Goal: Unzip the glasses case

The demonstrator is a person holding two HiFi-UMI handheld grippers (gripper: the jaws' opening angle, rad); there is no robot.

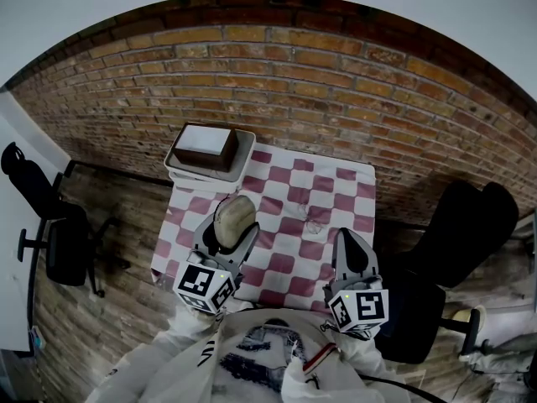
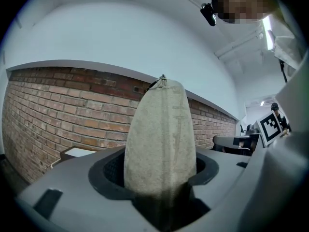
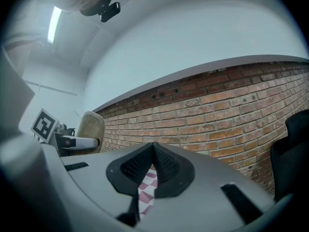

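Observation:
A beige fabric glasses case stands on end between the jaws of my left gripper, which is shut on it above the table's left side. In the left gripper view the case fills the middle, with its zipper pull at the top tip. My right gripper hovers over the table's front right, shut with nothing in it. Seen from the right gripper view, its pads meet at the tips, and the case with the left gripper shows at the left.
A small table with a pink and white checked cloth stands against a brick wall. A white tray with a brown box sits at its back left corner. Black chairs stand left and right of the table.

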